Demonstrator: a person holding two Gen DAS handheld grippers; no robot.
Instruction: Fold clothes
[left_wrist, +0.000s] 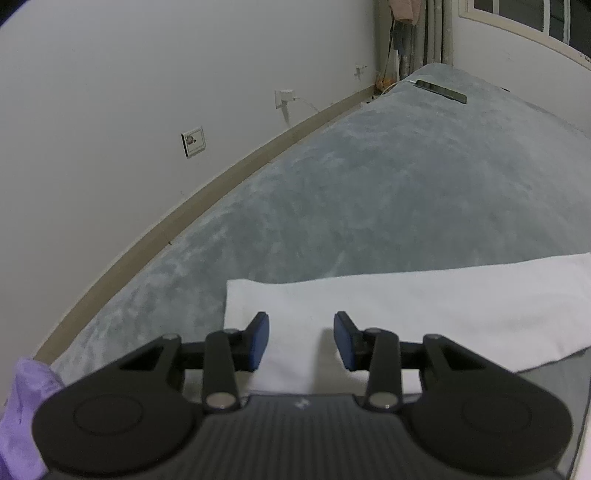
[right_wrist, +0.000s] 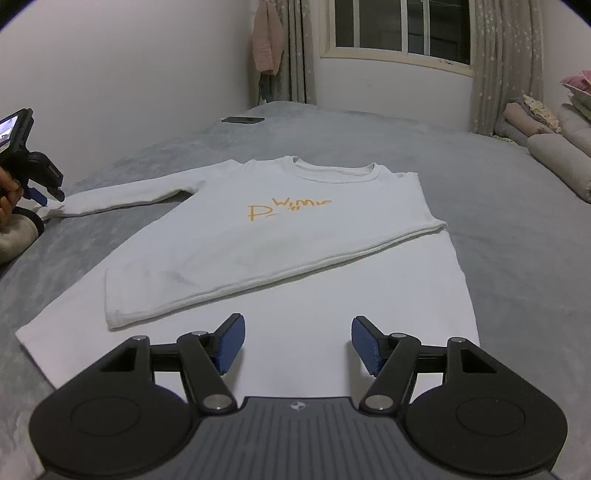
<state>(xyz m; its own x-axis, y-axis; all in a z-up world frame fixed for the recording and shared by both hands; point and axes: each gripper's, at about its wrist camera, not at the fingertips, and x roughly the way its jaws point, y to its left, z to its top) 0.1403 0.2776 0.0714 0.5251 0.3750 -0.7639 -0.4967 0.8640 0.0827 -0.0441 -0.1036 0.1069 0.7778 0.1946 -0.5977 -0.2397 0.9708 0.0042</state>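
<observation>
We find the white shirt flat on the bed, collar toward the window, long axis running from it. Right tongs wide, left tongs narrower; both empty.

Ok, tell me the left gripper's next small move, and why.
Probably close the left gripper on the sleeve end. Its jaws stand open over that cuff, while the other sleeve already lies folded across the white shirt, so this one likely goes next.

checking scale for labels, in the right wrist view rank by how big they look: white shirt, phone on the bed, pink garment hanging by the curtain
1. white shirt, by far the largest
2. pink garment
3. phone, smallest

The garment and phone lie much farther from the camera, so true sizes stay unsure.
</observation>
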